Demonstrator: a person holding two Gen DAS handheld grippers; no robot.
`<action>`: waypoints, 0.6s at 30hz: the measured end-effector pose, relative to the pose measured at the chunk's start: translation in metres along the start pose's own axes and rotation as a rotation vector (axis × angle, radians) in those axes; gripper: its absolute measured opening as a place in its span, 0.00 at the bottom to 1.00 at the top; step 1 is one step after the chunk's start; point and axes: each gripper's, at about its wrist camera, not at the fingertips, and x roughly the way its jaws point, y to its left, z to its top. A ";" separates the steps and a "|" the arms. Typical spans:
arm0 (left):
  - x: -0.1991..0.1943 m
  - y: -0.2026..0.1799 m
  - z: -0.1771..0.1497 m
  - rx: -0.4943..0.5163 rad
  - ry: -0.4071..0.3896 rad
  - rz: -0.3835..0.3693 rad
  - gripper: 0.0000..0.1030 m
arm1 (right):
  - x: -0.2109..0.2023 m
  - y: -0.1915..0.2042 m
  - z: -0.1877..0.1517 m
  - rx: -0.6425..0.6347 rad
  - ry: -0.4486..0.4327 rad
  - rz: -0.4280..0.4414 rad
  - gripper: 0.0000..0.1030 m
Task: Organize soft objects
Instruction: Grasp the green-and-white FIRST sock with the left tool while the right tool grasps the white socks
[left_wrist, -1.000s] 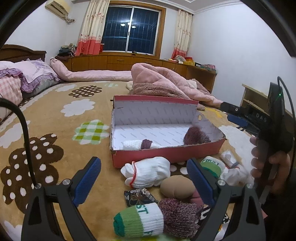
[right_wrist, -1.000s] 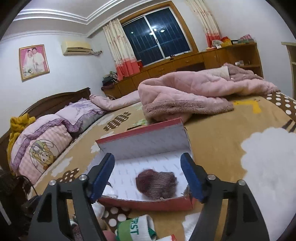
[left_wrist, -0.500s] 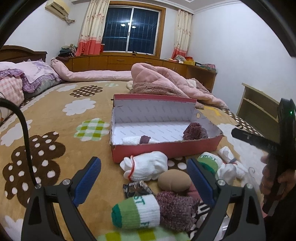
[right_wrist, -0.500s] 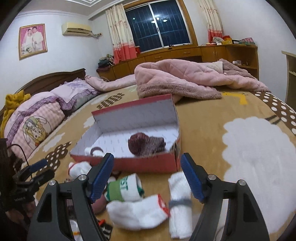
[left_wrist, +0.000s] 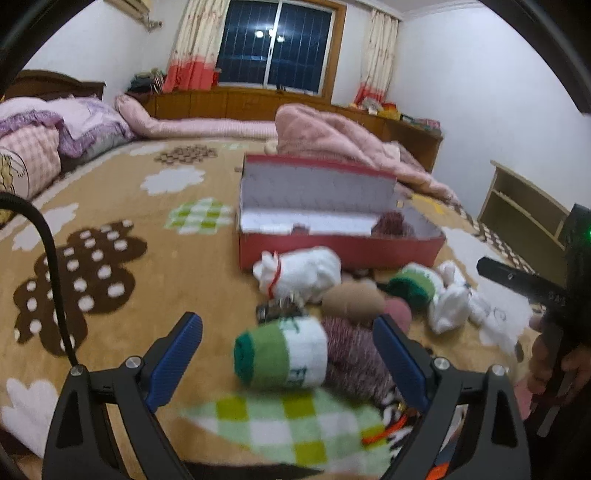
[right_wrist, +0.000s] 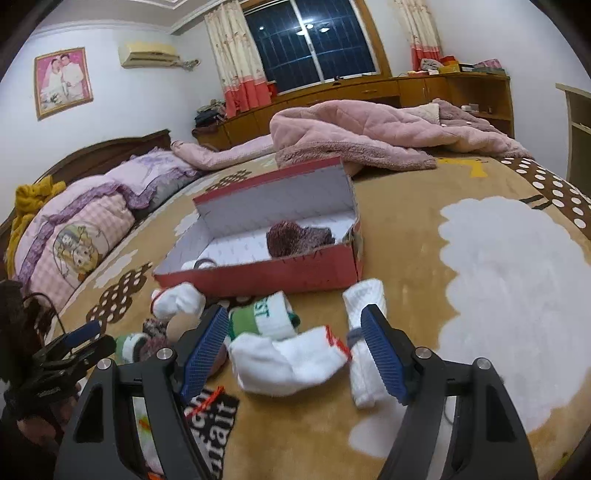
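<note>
A red shoebox (left_wrist: 340, 251) (right_wrist: 266, 277) with a white inside lies open on the bed and holds a maroon sock ball (right_wrist: 295, 238) and a small white roll (right_wrist: 201, 264). Rolled socks lie in front of it. My left gripper (left_wrist: 288, 354) is open around a green and white sock roll (left_wrist: 284, 356), with a maroon sock (left_wrist: 354, 362) beside it. My right gripper (right_wrist: 295, 350) is open around a white sock with red trim (right_wrist: 288, 360). Another green and white roll (right_wrist: 266, 317) and a white roll (right_wrist: 364, 339) lie close by.
A white sock bundle (left_wrist: 299, 273), a tan ball (left_wrist: 352, 302) and more white socks (left_wrist: 448, 299) lie by the box. A pink quilt (right_wrist: 369, 133) is heaped behind it. Pillows (right_wrist: 74, 232) lie on the left. A wooden shelf (left_wrist: 517, 206) stands at the right.
Both grippers have dropped lower and nearer the sock pile. The right one pulled back from the box to over the white sock. The left one came down around the green and white roll.
</note>
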 end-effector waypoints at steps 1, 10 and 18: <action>0.001 0.001 -0.003 -0.001 0.021 -0.003 0.92 | -0.001 0.001 -0.002 -0.011 0.005 -0.004 0.74; -0.007 0.017 -0.014 -0.057 0.043 -0.042 0.79 | 0.006 0.016 -0.022 -0.123 0.051 -0.020 0.74; 0.036 0.029 -0.015 -0.159 0.151 -0.138 0.35 | 0.037 0.021 -0.022 -0.116 0.083 -0.020 0.65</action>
